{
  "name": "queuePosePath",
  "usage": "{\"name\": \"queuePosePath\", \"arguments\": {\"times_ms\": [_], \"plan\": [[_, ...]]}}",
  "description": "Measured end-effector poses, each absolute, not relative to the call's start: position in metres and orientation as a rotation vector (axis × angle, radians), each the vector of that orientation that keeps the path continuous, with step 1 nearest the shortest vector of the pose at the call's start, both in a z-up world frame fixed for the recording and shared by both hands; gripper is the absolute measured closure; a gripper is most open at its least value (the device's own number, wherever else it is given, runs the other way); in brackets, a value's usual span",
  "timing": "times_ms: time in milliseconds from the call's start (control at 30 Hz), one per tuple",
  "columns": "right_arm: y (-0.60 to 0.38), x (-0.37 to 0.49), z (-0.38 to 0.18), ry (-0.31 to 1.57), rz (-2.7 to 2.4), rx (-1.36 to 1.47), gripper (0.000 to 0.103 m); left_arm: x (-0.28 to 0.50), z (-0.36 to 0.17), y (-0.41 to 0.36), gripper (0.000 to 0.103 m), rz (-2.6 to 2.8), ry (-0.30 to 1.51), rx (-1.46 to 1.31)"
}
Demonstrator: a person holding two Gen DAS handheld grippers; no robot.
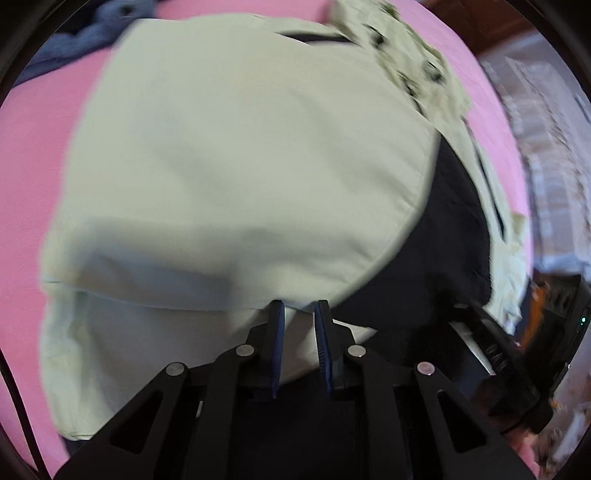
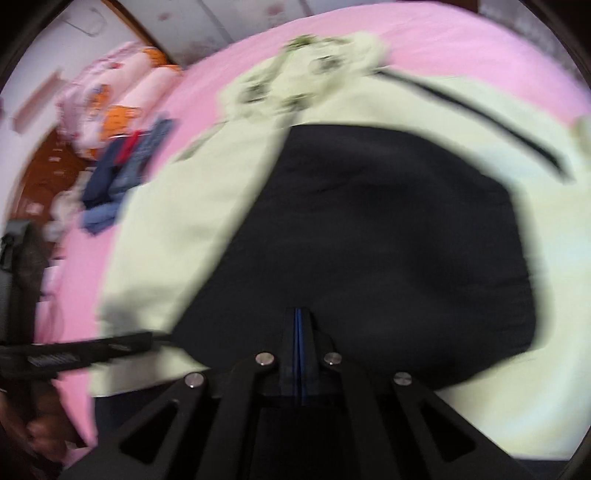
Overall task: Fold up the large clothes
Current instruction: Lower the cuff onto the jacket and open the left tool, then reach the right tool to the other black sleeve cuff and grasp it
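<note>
A large pale green jacket [image 1: 236, 155] with a black lining [image 2: 388, 236] lies on a pink bed [image 1: 33, 155]. Its fur-trimmed patterned hood [image 1: 417, 62] lies at the far end. One front panel is folded over the body in the left wrist view. My left gripper [image 1: 299, 304] is open, its fingertips at the near hem of that panel with pale cloth between the jaws. My right gripper [image 2: 298, 312] is shut over the black lining, and I cannot tell if cloth is pinched in it. The right gripper also shows in the left wrist view [image 1: 517, 339] at the right edge.
A pile of blue clothes [image 2: 122, 173] lies on the bed to the left, with pink and orange bedding [image 2: 122, 88] behind it. Blue cloth [image 1: 85, 33] shows at the far left. A wooden cabinet [image 2: 48, 166] and a white wall stand beyond the bed.
</note>
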State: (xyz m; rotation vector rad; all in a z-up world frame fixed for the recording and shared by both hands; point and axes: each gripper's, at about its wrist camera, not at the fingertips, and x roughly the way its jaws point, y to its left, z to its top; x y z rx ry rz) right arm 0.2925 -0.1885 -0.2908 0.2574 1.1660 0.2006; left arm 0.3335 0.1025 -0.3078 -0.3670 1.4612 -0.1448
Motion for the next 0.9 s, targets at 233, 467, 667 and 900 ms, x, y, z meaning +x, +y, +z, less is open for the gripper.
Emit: {"name": "queuePosePath", "arguments": {"times_ms": [233,467,667,900], "plan": [[-0.275,0.277,-0.282,1.166,0.01,0.297,0.103,0.336,-0.295,0.192,0.093,0.144,1.363,-0.406],[-0.234,0.285,-0.244,1.043,0.157,0.287,0.103,0.352,-0.276,0.196,0.093,0.099,1.367,-0.384],[-0.145,0.324,-0.259,1.058,0.39,0.296,0.103,0.383,-0.282,0.117,0.093,-0.116,1.393,-0.299],[-0.111,0.37,-0.287,1.1,0.369,0.223,0.103,0.427,-0.298,0.091,0.093,-0.128,1.369,-0.261]]}}
